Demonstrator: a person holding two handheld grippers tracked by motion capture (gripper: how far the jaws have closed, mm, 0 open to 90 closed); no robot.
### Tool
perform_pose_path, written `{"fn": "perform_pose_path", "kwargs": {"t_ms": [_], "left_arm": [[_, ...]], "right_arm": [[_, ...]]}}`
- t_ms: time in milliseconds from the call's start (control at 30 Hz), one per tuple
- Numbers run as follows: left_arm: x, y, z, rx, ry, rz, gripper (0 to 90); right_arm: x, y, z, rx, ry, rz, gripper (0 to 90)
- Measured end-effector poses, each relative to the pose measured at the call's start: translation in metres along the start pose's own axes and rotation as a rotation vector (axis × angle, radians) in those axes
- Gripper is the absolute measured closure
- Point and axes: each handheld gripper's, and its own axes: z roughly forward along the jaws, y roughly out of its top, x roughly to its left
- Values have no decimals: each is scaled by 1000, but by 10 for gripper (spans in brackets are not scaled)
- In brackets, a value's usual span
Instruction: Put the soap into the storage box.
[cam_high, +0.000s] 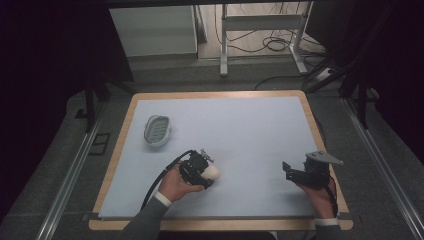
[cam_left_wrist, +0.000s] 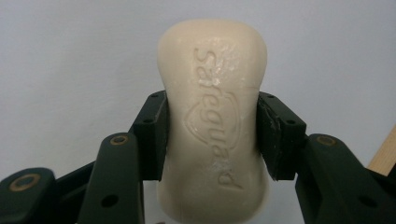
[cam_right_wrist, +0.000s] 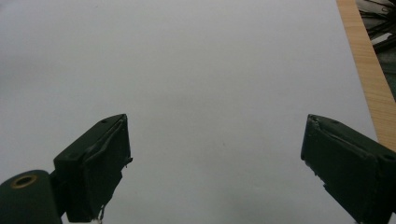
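Soap bar (cam_left_wrist: 212, 121), cream-white and oblong, sits clamped between the two black jaws of the left gripper (cam_left_wrist: 212, 135). The jaws press on its long sides at about mid-length, so the bar's long axis runs along the gripper's own line of sight: one rounded end points away from the gripper, out past the jaw tips, and the other end points back toward the gripper body. Raised lettering runs lengthwise down the upward face, reading from the far end to the near end.

In the high view the soap bar (cam_high: 212, 172) shows as a pale rounded lump at the front of the left gripper (cam_high: 207, 172), over the blue mat (cam_high: 240, 130) and well to the near right of the soap dish (cam_high: 157, 131). There the bar points away from the dish, toward the right gripper (cam_high: 287, 171). Whether the bar touches the mat cannot be told.

That soap dish, an oval with a ribbed insert, lies on the mat, far left of the bar.

The right gripper (cam_right_wrist: 215, 168) is well apart from the dish on the far side of the bar, near the mat's right edge; its jaws stand wide apart with nothing between them, above bare mat (cam_right_wrist: 196, 70).
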Motion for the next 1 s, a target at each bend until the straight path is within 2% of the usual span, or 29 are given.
{"fn": "perform_pose_path", "kwargs": {"t_ms": [167, 733, 1000], "left_arm": [[10, -2, -7, -27, 3, -26, 494], [33, -3, -18, -29, 9, -69, 494], [52, -1, -25, -47, 39, -93, 494]], "right_arm": [[0, 0, 1, 5, 1, -3, 80], [0, -1, 2, 9, 4, -3, 81], [2, -1, 2, 13, 6, -6, 81]]}}
